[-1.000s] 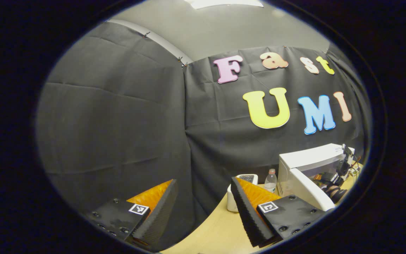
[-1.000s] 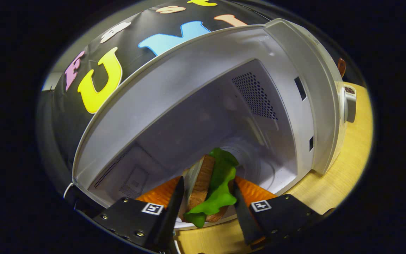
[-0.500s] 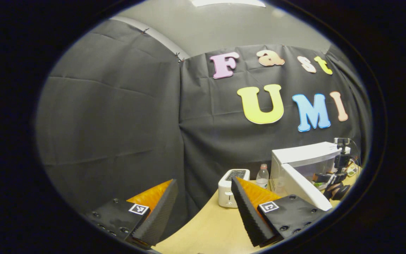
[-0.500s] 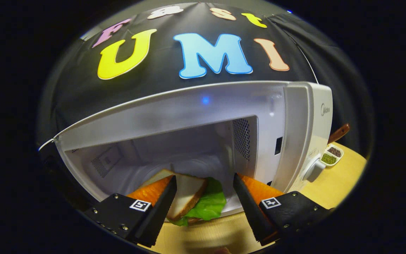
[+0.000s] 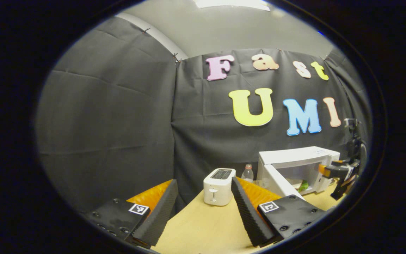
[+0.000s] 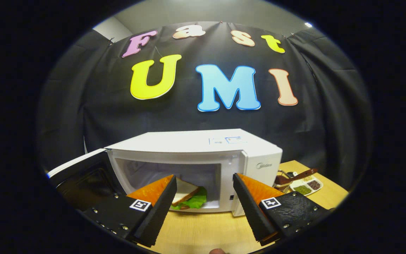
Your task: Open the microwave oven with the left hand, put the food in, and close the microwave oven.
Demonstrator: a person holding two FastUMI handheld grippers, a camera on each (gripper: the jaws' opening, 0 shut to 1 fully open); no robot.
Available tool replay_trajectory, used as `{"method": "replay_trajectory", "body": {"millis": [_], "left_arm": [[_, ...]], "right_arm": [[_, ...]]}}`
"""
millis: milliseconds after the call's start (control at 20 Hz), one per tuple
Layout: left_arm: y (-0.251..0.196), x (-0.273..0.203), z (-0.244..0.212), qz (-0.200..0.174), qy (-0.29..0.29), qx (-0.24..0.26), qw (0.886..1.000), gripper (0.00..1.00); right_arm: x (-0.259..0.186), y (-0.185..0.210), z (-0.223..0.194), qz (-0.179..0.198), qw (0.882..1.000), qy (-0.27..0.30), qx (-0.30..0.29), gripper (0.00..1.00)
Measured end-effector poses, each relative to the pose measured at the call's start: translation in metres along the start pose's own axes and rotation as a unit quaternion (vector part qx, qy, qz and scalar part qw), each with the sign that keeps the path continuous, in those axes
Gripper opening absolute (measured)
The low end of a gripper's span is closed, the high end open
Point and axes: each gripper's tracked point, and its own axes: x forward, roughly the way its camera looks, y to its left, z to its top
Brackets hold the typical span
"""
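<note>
sandwich (image 6: 188, 197) being left inside microwave (image 6: 196, 155) | door (image 6: 79, 176), light and stiff, being judged best pushed at free edge | left gripper (image 5: 203, 208) and right gripper (image 6: 204, 208) both being held wide open, empty

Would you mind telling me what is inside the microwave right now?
A sandwich with green lettuce lies inside the open microwave. Its left end is hidden behind a finger of the open right gripper, so the filling underneath cannot be judged.
</note>
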Motion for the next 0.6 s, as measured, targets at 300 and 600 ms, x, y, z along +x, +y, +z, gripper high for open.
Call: {"method": "replay_trajectory", "body": {"millis": [300,600], "left_arm": [[-0.021,-0.012,-0.017,-0.013,0.006,0.013,1.0,0.99],[-0.047,-0.018,-0.048,-0.031,0.037,-0.008,0.999,0.84]], "right_arm": [[-0.082,-0.033,0.039,0.017,1.0,-0.019,-0.012,0.98],[-0.136,-0.071,0.058,0.023,0.998,-0.034,-0.041,0.97]]}}
